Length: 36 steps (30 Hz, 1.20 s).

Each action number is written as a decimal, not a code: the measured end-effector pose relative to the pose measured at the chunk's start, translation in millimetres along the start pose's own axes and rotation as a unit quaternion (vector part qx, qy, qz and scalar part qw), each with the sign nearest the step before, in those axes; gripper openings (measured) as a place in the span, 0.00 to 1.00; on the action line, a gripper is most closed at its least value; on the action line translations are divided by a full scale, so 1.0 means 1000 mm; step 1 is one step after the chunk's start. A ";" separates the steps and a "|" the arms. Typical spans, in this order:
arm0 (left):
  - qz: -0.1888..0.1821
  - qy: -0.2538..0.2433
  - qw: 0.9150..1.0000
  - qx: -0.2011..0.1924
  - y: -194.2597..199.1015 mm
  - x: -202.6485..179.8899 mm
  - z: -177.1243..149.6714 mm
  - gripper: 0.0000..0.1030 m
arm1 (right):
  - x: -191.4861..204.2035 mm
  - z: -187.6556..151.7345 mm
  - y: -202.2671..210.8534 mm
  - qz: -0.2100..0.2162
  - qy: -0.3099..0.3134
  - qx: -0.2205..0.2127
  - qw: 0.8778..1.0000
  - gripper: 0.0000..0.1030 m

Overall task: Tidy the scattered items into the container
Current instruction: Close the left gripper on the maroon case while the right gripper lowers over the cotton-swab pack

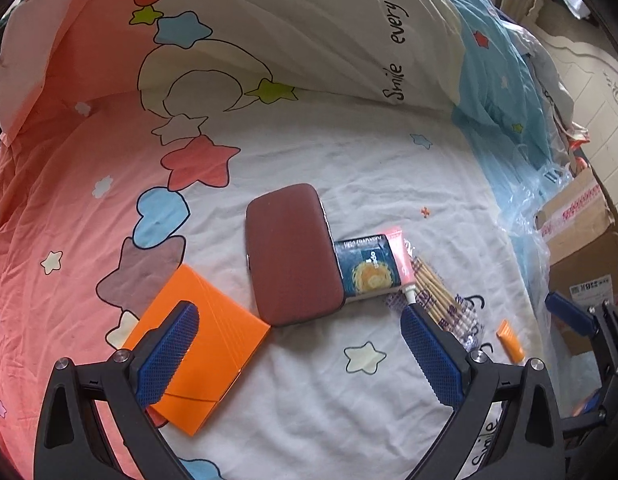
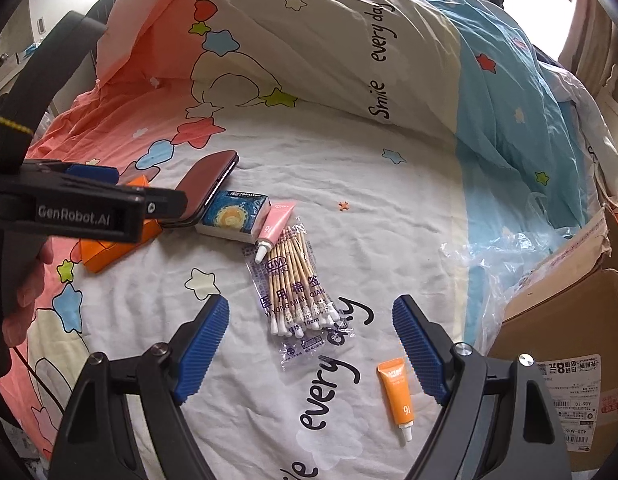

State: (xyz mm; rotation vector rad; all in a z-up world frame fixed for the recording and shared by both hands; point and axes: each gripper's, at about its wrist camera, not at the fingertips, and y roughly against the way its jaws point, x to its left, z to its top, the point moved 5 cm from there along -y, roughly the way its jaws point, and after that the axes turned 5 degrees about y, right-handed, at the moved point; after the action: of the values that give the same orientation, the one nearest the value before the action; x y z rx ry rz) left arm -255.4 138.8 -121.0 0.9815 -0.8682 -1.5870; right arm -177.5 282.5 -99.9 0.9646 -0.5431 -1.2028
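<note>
left claw [image 1: 297, 354] wide open, empty | right claw [image 2: 311, 350] open, empty, straddling clear packet of wooden cotton swabs [image 2: 299, 292] lower centre, likely to pick it up | patterned bed quilt [image 2: 389, 216]

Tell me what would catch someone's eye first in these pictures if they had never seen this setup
The bright orange box lies at the near left of the bedsheet, partly under the left gripper. Beside it, mid-bed, a maroon case touches a tissue pack and a pink tube. Nearer, a bag of cotton swabs lies ahead of the open right gripper, a small orange tube by its right finger.
</note>
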 end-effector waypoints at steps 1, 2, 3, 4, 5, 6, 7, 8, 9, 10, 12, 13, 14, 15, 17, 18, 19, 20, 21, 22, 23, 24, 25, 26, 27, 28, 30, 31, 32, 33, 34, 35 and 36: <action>0.001 0.003 1.000 0.003 -0.004 0.000 0.003 1.00 | -0.001 -0.001 -0.003 0.003 0.001 0.001 1.000 0.79; 0.002 0.004 1.000 0.007 -0.009 -0.001 0.006 1.00 | -0.001 -0.001 -0.005 0.006 0.003 0.002 1.000 0.79; 0.004 0.006 1.000 0.007 -0.012 -0.001 0.007 1.00 | 0.000 -0.001 -0.007 0.010 0.005 0.001 1.000 0.79; 0.005 0.007 1.000 0.010 -0.016 -0.002 0.009 1.00 | 0.000 -0.001 -0.009 0.012 0.008 0.000 1.000 0.79; 0.005 0.009 1.000 0.013 -0.020 -0.003 0.011 1.00 | 0.000 0.000 -0.011 0.012 0.011 0.000 1.000 0.79; 0.006 0.011 1.000 0.016 -0.024 -0.003 0.013 1.00 | 0.001 0.002 -0.015 0.015 0.015 0.001 1.000 0.79; 0.005 0.011 1.000 0.017 -0.027 -0.005 0.014 1.00 | 0.002 0.003 -0.017 0.019 0.017 0.001 1.000 0.79; 0.008 0.009 1.000 0.018 -0.031 -0.006 0.015 1.00 | 0.002 0.004 -0.020 0.019 0.019 0.000 1.000 0.79; 0.013 0.007 1.000 0.018 -0.034 -0.007 0.016 1.00 | 0.002 0.006 -0.023 0.023 0.022 0.001 0.999 0.79; 0.018 0.006 1.000 0.016 -0.036 -0.007 0.018 1.00 | 0.003 0.008 -0.026 0.026 0.025 0.001 0.999 0.79; 0.024 0.009 1.000 0.018 -0.042 -0.006 0.020 1.00 | 0.005 0.010 -0.031 0.029 0.032 0.002 0.999 0.79; 0.024 0.014 0.999 0.019 -0.044 -0.005 0.021 1.00 | 0.005 0.010 -0.034 0.030 0.035 0.005 0.999 0.79; 0.024 0.018 0.999 0.021 -0.047 -0.004 0.022 1.00 | 0.005 0.010 -0.037 0.030 0.038 0.008 0.999 0.79; 0.023 0.020 0.999 0.022 -0.049 -0.004 0.023 1.00 | 0.005 0.011 -0.040 0.030 0.041 0.011 0.999 0.79; 0.022 0.023 0.999 0.025 -0.054 -0.004 0.025 1.00 | 0.004 0.012 -0.043 0.029 0.045 0.012 0.998 0.79; 0.025 0.022 0.999 0.025 -0.056 -0.004 0.025 1.00 | 0.003 0.013 -0.044 0.029 0.046 0.012 0.998 0.79; 0.028 0.022 0.999 0.024 -0.057 -0.004 0.026 1.00 | 0.002 0.013 -0.045 0.030 0.045 0.012 0.998 0.79; 0.032 0.024 0.999 0.023 -0.058 -0.003 0.027 1.00 | 0.001 0.014 -0.046 0.031 0.045 0.013 0.998 0.79; 0.036 0.028 0.999 0.023 -0.059 -0.002 0.027 1.00 | 0.001 0.014 -0.047 0.032 0.045 0.013 0.998 0.79; 0.036 0.031 0.999 0.023 -0.061 0.000 0.027 1.00 | 0.000 0.015 -0.048 0.032 0.045 0.013 0.998 0.79; 0.036 0.033 0.999 0.024 -0.062 0.001 0.028 1.00 | 0.000 0.015 -0.049 0.034 0.046 0.013 0.998 0.79; 0.040 0.035 0.998 0.025 -0.063 0.003 0.028 1.00 | 0.000 0.015 -0.050 0.036 0.046 0.012 0.998 0.79; 0.042 0.037 0.998 0.025 -0.065 0.005 0.028 1.00 | 0.000 0.016 -0.051 0.037 0.046 0.012 0.998 0.79; 0.045 0.040 0.998 0.024 -0.066 0.007 0.028 1.00 | 0.001 0.016 -0.052 0.038 0.047 0.012 0.998 0.79; 0.048 0.045 0.998 0.024 -0.067 0.011 0.028 1.00 | 0.001 0.016 -0.053 0.038 0.047 0.012 0.998 0.79; 0.046 0.050 0.997 0.027 -0.069 0.013 0.029 1.00 | 0.001 0.016 -0.054 0.038 0.046 0.012 0.998 0.79; 0.040 0.059 0.997 0.029 -0.071 0.018 0.029 1.00 | 0.001 0.015 -0.057 0.041 0.045 0.013 0.998 0.79; 0.039 0.060 0.997 0.030 -0.072 0.018 0.030 1.00 | 0.001 0.014 -0.058 0.042 0.045 0.014 0.998 0.79; 0.037 0.058 0.997 0.030 -0.073 0.018 0.030 1.00 | 0.002 0.014 -0.060 0.043 0.045 0.015 0.998 0.79; 0.035 0.058 0.997 0.030 -0.074 0.018 0.030 1.00 | 0.002 0.013 -0.061 0.045 0.045 0.016 0.998 0.79; 0.031 0.060 0.997 0.029 -0.074 0.018 0.030 1.00 | 0.002 0.013 -0.062 0.046 0.045 0.017 0.998 0.79; 0.026 0.063 0.997 0.027 -0.075 0.018 0.031 1.00 | 0.003 0.013 -0.063 0.047 0.045 0.018 0.998 0.79; 0.022 0.064 0.997 0.027 -0.076 0.018 0.031 1.00 | 0.003 0.013 -0.064 0.048 0.046 0.019 0.998 0.79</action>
State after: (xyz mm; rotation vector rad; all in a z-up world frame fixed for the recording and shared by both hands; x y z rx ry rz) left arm -315.3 138.3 -180.1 1.0829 -0.8420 -1.4525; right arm -220.2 271.7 -148.4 1.0101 -0.5344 -1.0591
